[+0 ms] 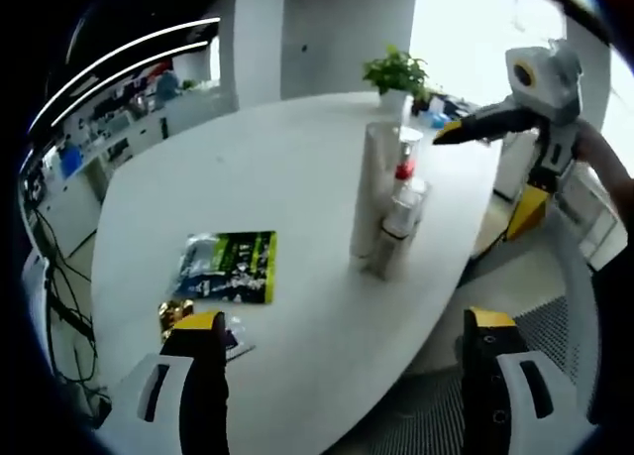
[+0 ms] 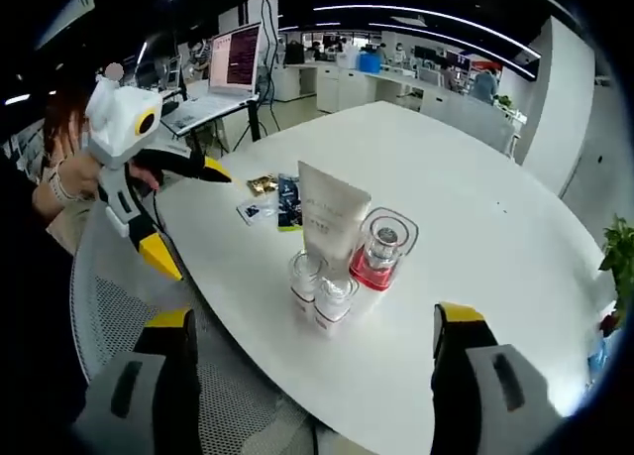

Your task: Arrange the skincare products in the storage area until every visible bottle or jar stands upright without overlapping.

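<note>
Currently left gripper jaws wide, empty | right gripper same

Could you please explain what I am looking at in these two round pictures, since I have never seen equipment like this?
A person holds a handheld tool in each hand; each tool carries a fisheye camera looking out along its own two jaws. In the left gripper view, the left tool rises from the bottom with its jaws apart and nothing between them, and the right tool comes in from the right. In the right gripper view, the right tool is likewise open and empty, and the left tool comes in from the left, held by a hand. On the white table stand a tube, a red-based bottle and two small bottles, all upright and close together. Flat sachets lie nearby. A plant stands at the far edge.
</note>
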